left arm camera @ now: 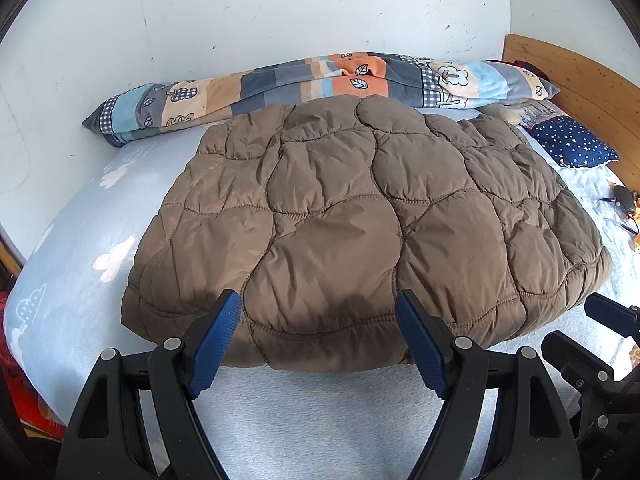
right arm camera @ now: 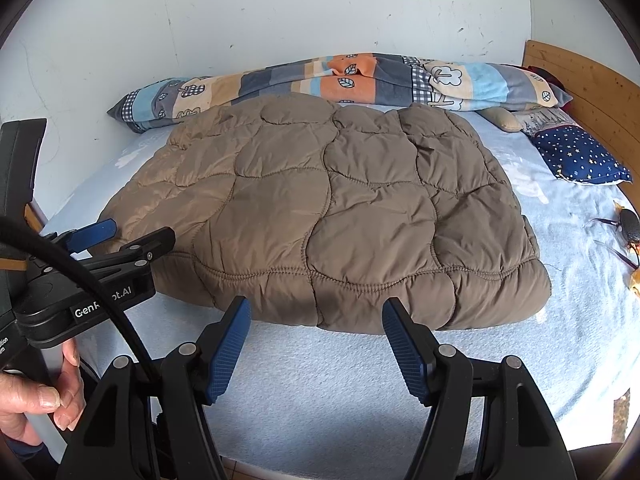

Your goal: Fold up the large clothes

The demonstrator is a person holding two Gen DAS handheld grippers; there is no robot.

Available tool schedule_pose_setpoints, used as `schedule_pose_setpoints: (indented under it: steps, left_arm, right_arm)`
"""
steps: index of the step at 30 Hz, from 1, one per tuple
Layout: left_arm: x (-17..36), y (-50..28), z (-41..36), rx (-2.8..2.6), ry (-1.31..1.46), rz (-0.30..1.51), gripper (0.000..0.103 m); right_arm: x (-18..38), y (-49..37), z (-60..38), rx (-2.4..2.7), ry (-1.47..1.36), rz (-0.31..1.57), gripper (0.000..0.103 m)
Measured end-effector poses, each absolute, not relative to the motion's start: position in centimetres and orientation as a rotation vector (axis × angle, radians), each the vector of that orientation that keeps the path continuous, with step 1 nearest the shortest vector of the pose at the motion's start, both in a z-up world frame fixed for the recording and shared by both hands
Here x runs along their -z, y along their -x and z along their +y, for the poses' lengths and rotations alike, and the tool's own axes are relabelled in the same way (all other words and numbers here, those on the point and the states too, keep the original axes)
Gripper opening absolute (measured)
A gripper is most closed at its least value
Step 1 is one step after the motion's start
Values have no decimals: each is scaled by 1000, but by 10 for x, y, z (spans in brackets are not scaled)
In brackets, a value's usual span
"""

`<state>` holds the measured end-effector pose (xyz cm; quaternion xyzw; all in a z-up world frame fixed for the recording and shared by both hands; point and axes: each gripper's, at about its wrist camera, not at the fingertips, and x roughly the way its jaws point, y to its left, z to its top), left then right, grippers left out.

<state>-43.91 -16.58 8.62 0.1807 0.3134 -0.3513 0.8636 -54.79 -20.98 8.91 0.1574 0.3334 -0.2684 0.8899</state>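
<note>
On the left gripper [right arm camera: 96,236], white lettering partly reads "GenR...ot.AI".

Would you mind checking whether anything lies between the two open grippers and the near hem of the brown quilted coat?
Nothing visible does. Only bare light-blue bedsheet separates the left gripper and right gripper from the brown quilted coat.

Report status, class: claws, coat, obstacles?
Left claw open, empty. Right claw open, empty. Brown quilted puffer coat flat on light blue bed sheet. Nothing in the way.
</note>
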Motion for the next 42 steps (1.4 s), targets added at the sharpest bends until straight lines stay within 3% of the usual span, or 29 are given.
schedule_pose_setpoints:
  steps: [23, 36, 42]
  left_arm:
    - [-86, 439, -165, 736, -377, 655, 79]
    - [-103, 445, -167, 749, -405, 620, 85]
    - [-128, 442, -156, 753, -362, 578, 87]
  right_arm:
    - [-87, 548, -210, 567, -338, 700, 73]
    - [-85, 547, -213, 590, -348, 723, 78]
    - [-87, 548, -214, 615, -350, 713, 89]
